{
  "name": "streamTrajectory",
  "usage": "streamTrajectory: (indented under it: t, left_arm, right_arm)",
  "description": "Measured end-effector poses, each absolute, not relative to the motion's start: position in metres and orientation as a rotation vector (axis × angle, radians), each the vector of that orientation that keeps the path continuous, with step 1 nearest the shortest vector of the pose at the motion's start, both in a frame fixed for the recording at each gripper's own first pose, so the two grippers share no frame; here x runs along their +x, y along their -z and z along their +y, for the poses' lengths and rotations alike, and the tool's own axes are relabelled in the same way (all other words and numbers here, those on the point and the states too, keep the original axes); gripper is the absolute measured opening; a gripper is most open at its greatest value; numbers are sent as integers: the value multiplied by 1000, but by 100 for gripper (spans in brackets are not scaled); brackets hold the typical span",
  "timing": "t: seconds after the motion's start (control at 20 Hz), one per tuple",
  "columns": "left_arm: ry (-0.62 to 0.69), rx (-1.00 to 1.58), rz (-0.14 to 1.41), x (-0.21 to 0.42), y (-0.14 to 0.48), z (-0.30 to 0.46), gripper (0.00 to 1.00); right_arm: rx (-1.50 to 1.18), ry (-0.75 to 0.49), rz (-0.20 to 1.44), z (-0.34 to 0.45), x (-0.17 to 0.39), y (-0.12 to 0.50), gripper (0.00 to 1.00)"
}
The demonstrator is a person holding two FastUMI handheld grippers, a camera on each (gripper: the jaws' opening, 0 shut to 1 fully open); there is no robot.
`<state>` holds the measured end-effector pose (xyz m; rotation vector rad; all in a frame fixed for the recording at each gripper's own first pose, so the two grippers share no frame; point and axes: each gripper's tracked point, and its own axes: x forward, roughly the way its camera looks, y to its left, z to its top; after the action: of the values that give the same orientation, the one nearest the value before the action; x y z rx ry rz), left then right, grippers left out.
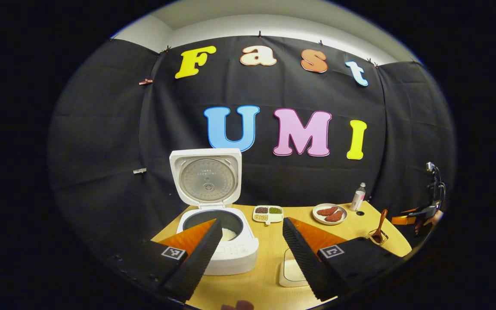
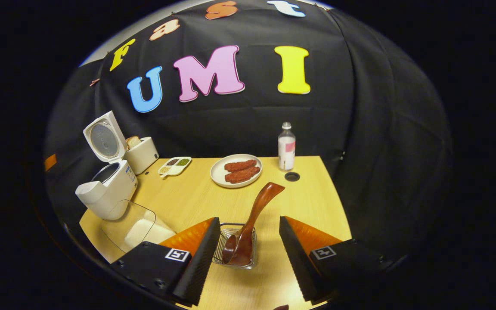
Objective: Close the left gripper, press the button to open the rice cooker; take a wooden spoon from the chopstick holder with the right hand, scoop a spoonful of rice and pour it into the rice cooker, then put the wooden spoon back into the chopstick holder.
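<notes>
Holding both grippers spread wide and empty over the wooden table point(image 2: 308, 202), we see the rice cooker point(image 1: 224, 241) with its lid point(image 1: 207, 178) standing upright and the dark inner pot showing a patch of white rice at the bottom. In the left gripper view, our left gripper point(image 1: 252, 254) hangs above the table just beside the cooker, one finger overlapping the cooker's front corner in the picture, the other over a white container of rice point(image 1: 291, 270) that sits just right of the cooker. Behind the cooker's right side lies a small divided dish of grains point(image 1: 268, 213), and farther right a plate with two reddish-brown pieces point(image 1: 330, 213) and a bottle point(image 1: 358, 196).

In the right gripper view, our right gripper point(image 2: 248, 254) hovers with its fingers on either side of the wire chopstick holder point(image 2: 236, 243), clear of it. The wooden spoon point(image 2: 252, 221) rests in that holder, bowl down, handle leaning up and away toward the plate. We hold nothing with it. Far left of the holder stands the cooker, with a toaster holding bread point(image 2: 141, 154) just behind it.
</notes>
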<state>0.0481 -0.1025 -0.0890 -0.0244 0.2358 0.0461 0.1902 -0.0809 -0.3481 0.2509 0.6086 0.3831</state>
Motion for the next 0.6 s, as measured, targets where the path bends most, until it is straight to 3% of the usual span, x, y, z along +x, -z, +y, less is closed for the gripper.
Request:
streamTrajectory:
  t: [0.25, 0.4, 0.5, 0.55, 0.6]
  left_arm:
    - [-106, -67, 262, 28, 100, -110, 97]
    - [-136, -66, 272, 19, 101, -108, 97]
    - [-147, -59, 274, 13, 101, -107, 97]
    - [-152, -54, 274, 9, 100, -105, 97]
    - [-157, -52, 274, 7, 98, -103, 97]
  right_arm:
    - [317, -411, 688, -66, 215, 386, 59]
    - [347, -436, 720, -51, 223, 398, 56]
    - [331, -414, 727, -56, 229, 405, 43]
    - [349, -410, 730, -56, 229, 403, 28]
    - [369, -412, 735, -50, 233, 407, 28]
